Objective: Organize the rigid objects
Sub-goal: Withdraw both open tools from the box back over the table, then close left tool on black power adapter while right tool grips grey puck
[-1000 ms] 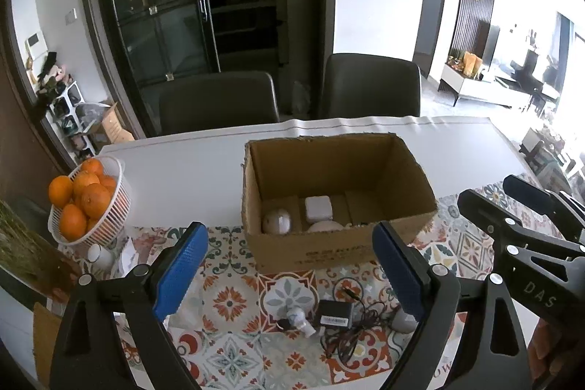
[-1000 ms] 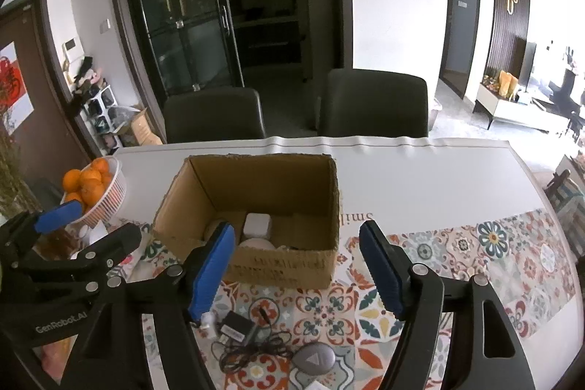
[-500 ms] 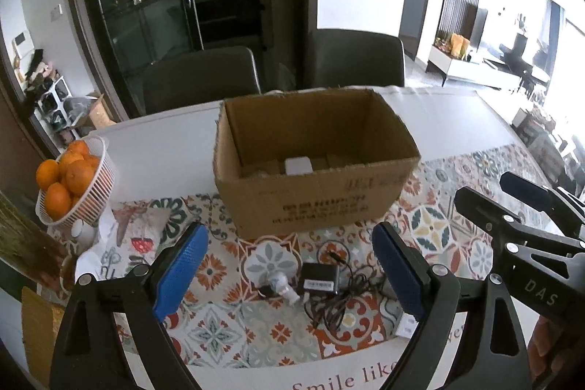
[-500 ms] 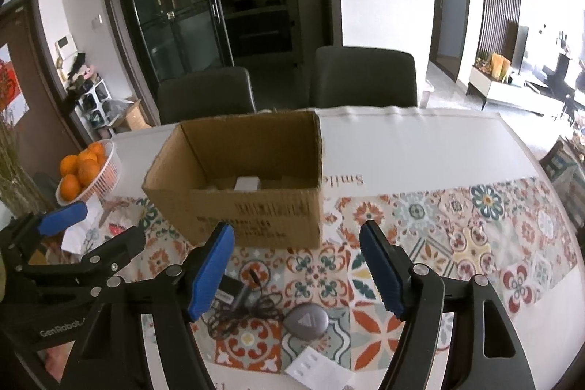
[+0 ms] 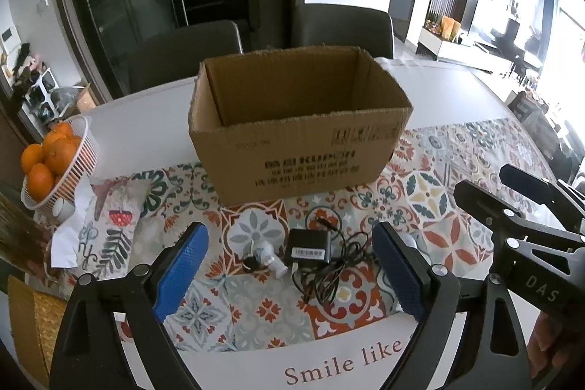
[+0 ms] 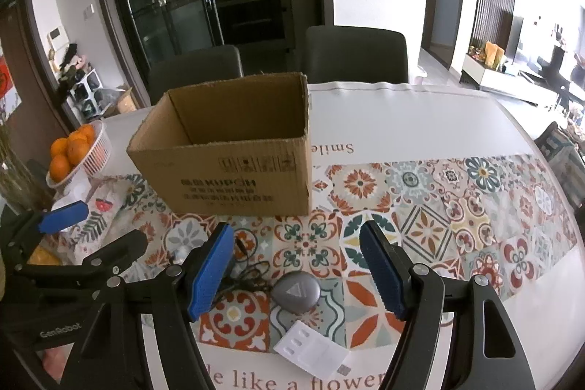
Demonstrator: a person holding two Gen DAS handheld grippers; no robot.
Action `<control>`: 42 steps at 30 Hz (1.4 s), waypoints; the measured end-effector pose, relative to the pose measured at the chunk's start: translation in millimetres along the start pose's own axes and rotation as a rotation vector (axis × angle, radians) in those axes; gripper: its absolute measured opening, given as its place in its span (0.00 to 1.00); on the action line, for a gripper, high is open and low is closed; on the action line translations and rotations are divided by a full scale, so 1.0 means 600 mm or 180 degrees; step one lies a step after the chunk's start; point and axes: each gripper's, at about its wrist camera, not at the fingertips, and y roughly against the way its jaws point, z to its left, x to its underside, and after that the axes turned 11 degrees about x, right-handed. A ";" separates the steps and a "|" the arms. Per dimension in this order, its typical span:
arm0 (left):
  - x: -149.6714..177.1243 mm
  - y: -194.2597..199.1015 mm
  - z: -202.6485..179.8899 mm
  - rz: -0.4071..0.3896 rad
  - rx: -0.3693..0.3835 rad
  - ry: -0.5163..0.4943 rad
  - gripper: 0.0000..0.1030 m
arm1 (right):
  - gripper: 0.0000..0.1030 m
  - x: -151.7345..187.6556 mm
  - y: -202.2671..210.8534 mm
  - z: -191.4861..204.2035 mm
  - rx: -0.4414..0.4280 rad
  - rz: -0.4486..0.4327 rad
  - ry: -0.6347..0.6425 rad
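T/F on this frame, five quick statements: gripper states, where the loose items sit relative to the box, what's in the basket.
1. Both grippers are open and hold nothing. True: left gripper and right gripper have jaws spread with nothing between them.
2. The black power adapter lies inside the cardboard box. False: it lies on the patterned tablecloth, in front of the box.
3. The grey rounded device lies between the right gripper's fingers in its view. True.
4. The white basket holds apples. False: it holds oranges.
5. The box is closed. False: its top is open.
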 end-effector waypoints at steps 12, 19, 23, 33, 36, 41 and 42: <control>0.034 -0.048 0.006 0.0243 0.0083 -0.0116 0.89 | 0.70 0.047 -0.036 0.008 0.0048 0.0264 0.0010; 0.051 -0.083 0.011 0.0416 0.0198 -0.0171 0.89 | 0.70 0.074 -0.068 0.009 0.0075 0.0479 -0.0024; 0.058 -0.105 0.014 0.0487 0.0230 -0.0240 0.88 | 0.70 0.088 -0.089 0.010 0.0097 0.0615 -0.0046; 0.056 -0.169 0.016 0.0701 0.0353 -0.0413 0.87 | 0.70 0.115 -0.152 0.011 0.0057 0.0971 -0.0099; 0.052 -0.185 0.018 0.0751 0.0390 -0.0413 0.86 | 0.70 0.118 -0.169 0.011 0.0054 0.1040 -0.0133; 0.047 -0.206 0.021 0.0815 0.0396 -0.0432 0.86 | 0.70 0.123 -0.196 0.012 0.0015 0.1219 -0.0159; 0.046 -0.208 0.021 0.0821 0.0399 -0.0441 0.86 | 0.70 0.124 -0.199 0.013 0.0014 0.1240 -0.0150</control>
